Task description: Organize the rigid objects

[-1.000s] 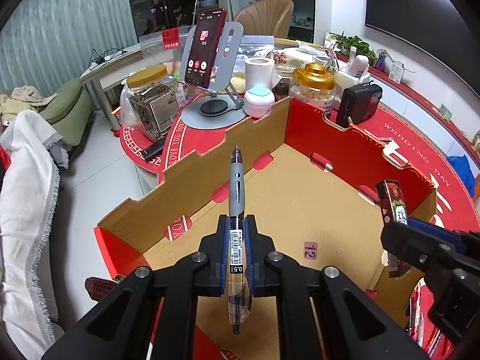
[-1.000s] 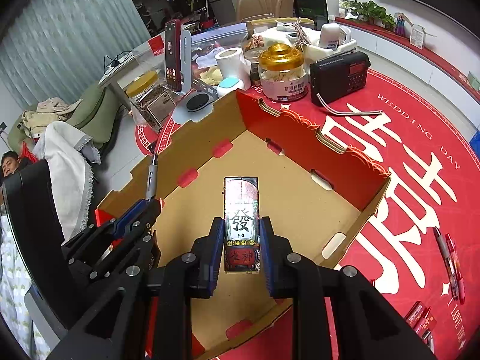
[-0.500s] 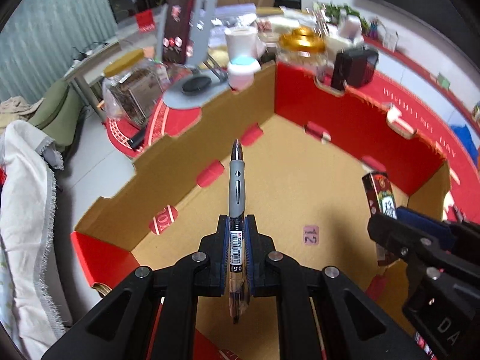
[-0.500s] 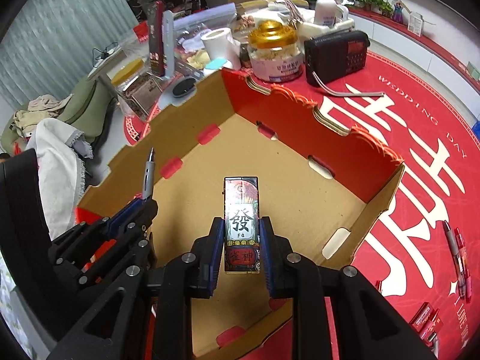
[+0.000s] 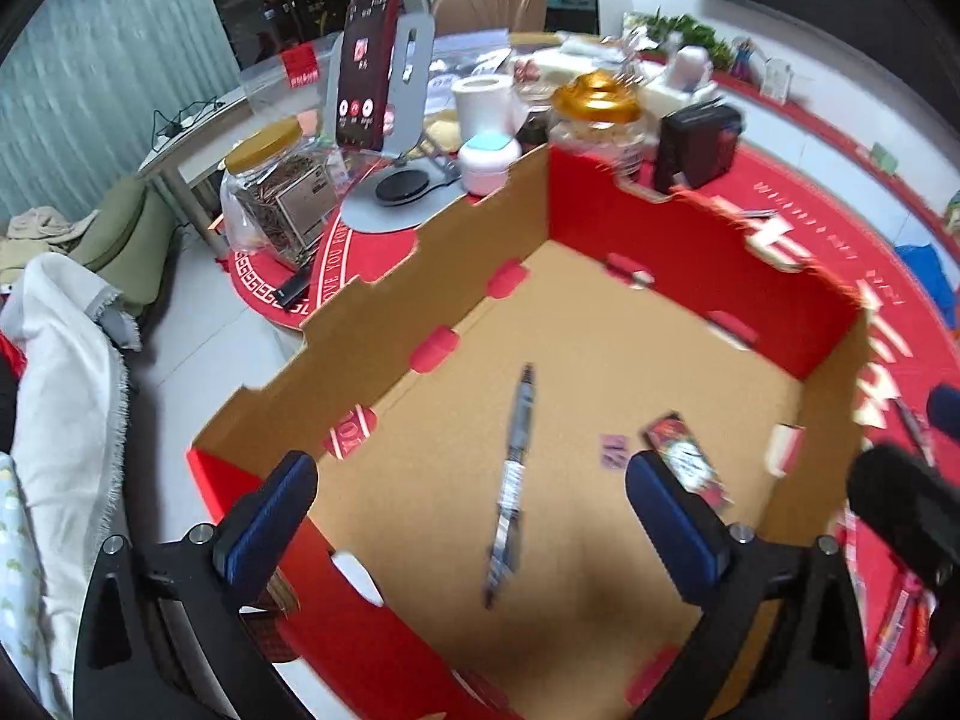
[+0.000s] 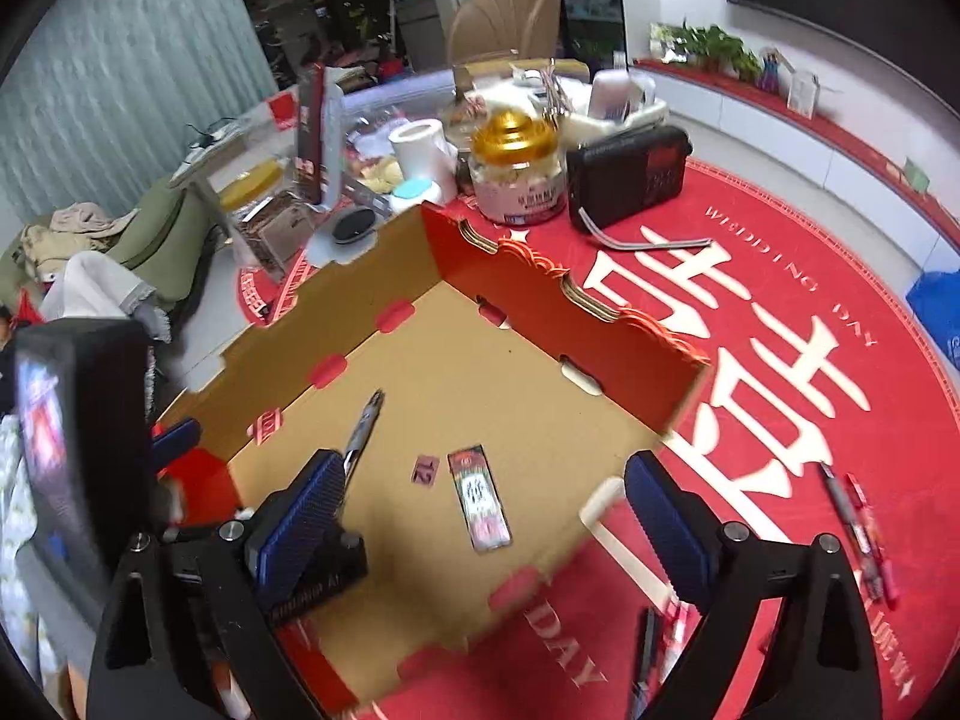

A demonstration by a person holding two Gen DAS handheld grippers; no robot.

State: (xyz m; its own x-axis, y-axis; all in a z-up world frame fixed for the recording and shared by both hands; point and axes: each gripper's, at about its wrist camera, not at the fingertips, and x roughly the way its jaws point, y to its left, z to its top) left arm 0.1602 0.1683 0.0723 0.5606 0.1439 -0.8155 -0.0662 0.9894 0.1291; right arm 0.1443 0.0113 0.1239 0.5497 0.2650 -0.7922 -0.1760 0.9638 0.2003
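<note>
Pen and narrow printed box lie free on the floor of the cardboard tray, near each other. Left gripper jaws opening, wide apart, holding nothing. Right gripper jaws opening, wide, likewise empty above the tray.

Pen and small packet side by side inside the cardboard box, jars behind the box
</note>
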